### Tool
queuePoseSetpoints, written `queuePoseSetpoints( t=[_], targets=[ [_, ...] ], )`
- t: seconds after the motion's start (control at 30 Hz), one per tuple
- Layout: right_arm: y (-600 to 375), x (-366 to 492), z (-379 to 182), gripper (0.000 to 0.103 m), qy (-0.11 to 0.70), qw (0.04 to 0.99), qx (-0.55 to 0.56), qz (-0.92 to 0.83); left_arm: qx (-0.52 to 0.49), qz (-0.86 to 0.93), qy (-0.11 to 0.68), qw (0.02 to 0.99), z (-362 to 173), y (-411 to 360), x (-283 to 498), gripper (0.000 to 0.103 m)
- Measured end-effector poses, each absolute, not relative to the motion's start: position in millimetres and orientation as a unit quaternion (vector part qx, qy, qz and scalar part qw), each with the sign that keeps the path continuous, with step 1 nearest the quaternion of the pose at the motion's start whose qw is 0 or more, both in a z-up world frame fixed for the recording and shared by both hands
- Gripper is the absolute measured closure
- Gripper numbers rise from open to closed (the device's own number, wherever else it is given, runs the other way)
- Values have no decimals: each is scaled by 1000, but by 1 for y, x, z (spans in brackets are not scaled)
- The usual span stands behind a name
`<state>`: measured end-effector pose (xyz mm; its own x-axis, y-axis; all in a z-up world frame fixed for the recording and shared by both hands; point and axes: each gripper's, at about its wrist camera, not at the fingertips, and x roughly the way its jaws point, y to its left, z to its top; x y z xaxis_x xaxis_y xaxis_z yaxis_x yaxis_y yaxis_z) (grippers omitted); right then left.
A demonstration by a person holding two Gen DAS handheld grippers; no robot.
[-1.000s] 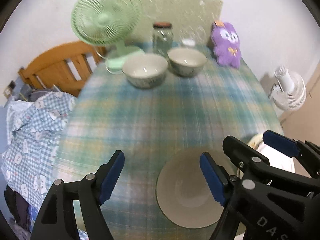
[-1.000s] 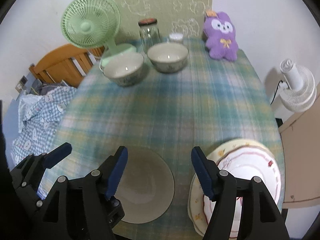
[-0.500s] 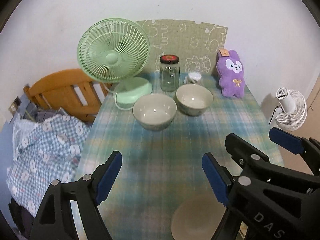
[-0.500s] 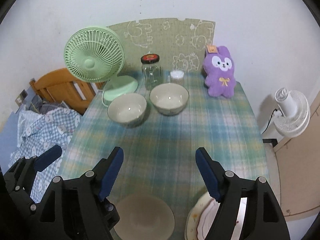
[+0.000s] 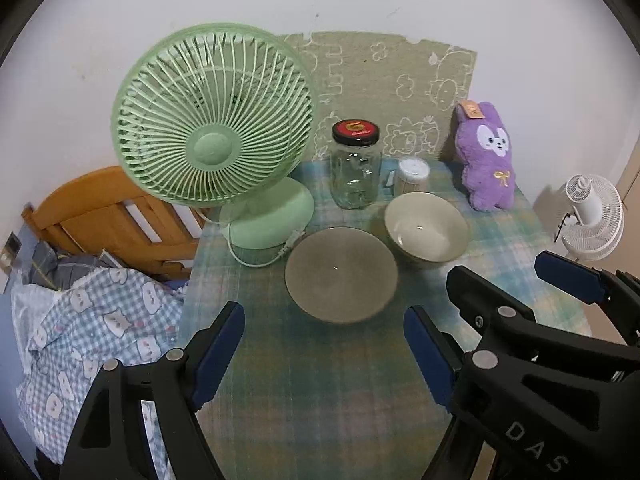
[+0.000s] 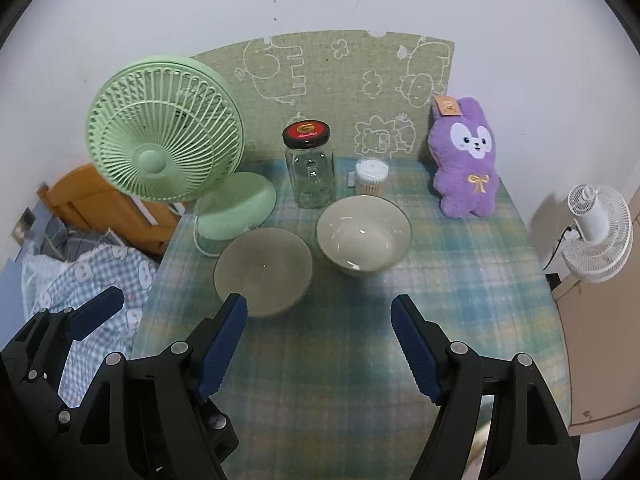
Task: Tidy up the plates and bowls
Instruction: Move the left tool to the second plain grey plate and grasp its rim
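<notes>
From the left wrist camera, the left gripper (image 5: 322,344) hangs over the blue-green plaid tablecloth (image 5: 320,400), its blue-padded jaws apart with only cloth between them; they have just been opening. Just beyond its tips sits a grey-green ceramic bowl (image 5: 341,274), and right of that, close beside it, a second, paler ceramic bowl (image 5: 426,227). Behind them stand a mint-green desk fan (image 5: 212,120), a clear glass jar with a red-and-black lid (image 5: 355,166) and a purple plush rabbit (image 5: 488,160). The right gripper (image 5: 560,284) shows at the right edge. From the right wrist camera, that gripper's jaws also stand apart over bare cloth, having just been opening, with the grey-green bowl at its left fingertip and the paler bowl farther off.
</notes>
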<state>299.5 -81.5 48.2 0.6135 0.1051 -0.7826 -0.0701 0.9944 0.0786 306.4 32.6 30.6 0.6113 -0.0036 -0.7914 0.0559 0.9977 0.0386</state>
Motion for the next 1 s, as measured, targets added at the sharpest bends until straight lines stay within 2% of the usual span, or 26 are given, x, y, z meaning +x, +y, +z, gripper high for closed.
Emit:
queuePoseSetpoints(
  t=[0.37,0.53,0.57,0.63,0.7,0.83,0.9,1.0],
  targets=[
    [-57,359,11,26,448,893,37,16,37,-34,451,891,-9,53,367,20],
    [-53,381,-14,26,458,888,39,4,38,-39,458,887,-36,58,387,24],
    [-51,385,-21,27,462,886,38,2,37,-39,463,885,-43,59,390,26],
    [-47,392,-31,36,471,881,37,4,35,-41,474,879,-54,59,396,28],
    [-43,398,-43,37,480,877,35,4,33,-44,484,873,-64,61,401,38],
    [-38,408,-61,46,492,870,29,1,36,-45,496,866,-81,63,406,44],
    [-36,410,-68,47,497,867,31,-1,36,-46,502,863,-87,64,409,50],
    [-35,414,-78,54,504,863,32,-3,36,-49,505,861,-93,64,410,60]
  ],
)
